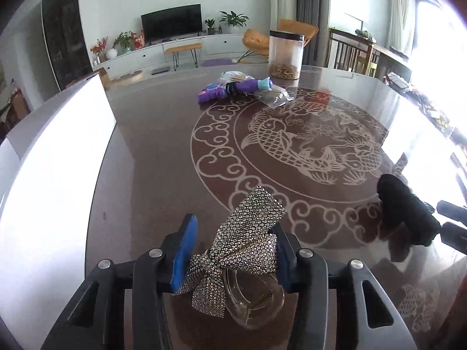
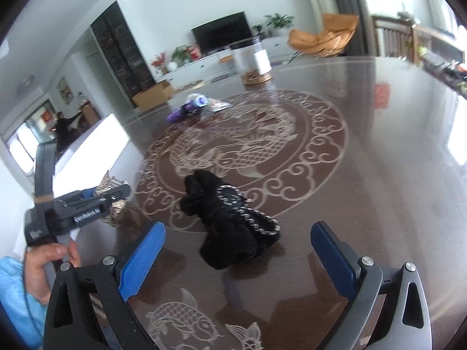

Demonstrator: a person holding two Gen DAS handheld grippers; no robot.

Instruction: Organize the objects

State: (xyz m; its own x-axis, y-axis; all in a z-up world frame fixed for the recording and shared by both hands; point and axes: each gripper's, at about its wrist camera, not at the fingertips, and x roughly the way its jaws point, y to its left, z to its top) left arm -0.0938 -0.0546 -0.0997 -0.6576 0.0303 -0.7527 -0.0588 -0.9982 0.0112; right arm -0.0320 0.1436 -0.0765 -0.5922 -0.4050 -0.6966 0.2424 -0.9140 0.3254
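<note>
A dark, glossy table (image 1: pixel 151 151) inlaid with a pale fish-and-cloud medallion is seen in both wrist views, with a bright white box (image 1: pixel 58 157) along its left edge. At the far side a clear jar (image 1: pixel 286 55) with a black lid is stood, and nearer than it a purple toy (image 1: pixel 230 89) is laid beside a crumpled clear bag (image 1: pixel 271 96). A black velvet hair tie (image 2: pixel 230 218), trimmed with a silver chain, is found on the table straight ahead of the right gripper (image 2: pixel 238 250), a little beyond its fingertips and roughly centred between them; its long axis is judged to run from upper left to lower right in the right wrist view, slantwise across the line of the fingers. The right gripper is held wide, with nothing between its blue pads (image 2: pixel 143 259). The left gripper (image 1: pixel 233 250) is drawn in narrow on a rhinestone bow clip (image 1: pixel 245 245), whose clear claw part hangs below the jaws; the bow is pressed at both sides by the pads, so it is taken as gripped. The hair tie lies well to the right of the left gripper, so the right hand is plainly the nearer, and a short forward reach with some turn of the wrist is judged to be what the next pick calls for.
</note>
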